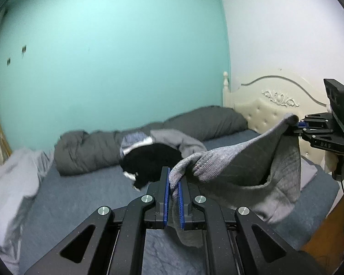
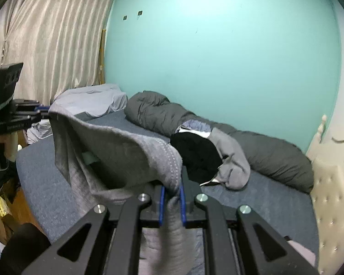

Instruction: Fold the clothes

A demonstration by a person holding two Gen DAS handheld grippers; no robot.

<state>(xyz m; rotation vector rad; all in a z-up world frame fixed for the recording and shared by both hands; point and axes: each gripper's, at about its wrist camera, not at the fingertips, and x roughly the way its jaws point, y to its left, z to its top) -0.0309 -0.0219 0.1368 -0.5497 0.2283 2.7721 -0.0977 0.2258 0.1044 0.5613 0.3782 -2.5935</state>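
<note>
Here, a grey knit garment (image 1: pixel 245 160) is clamped at one edge by the left gripper (image 1: pixel 174 197) and at the other by the right gripper (image 2: pixel 172 204), and is held stretched above the blue bed (image 1: pixel 80 197). Farther off, a black garment (image 1: pixel 151 162) is piled against a dark grey duvet roll (image 1: pixel 87 151).

"DAS" on right claw (image 1: pixel 297 127)
</note>
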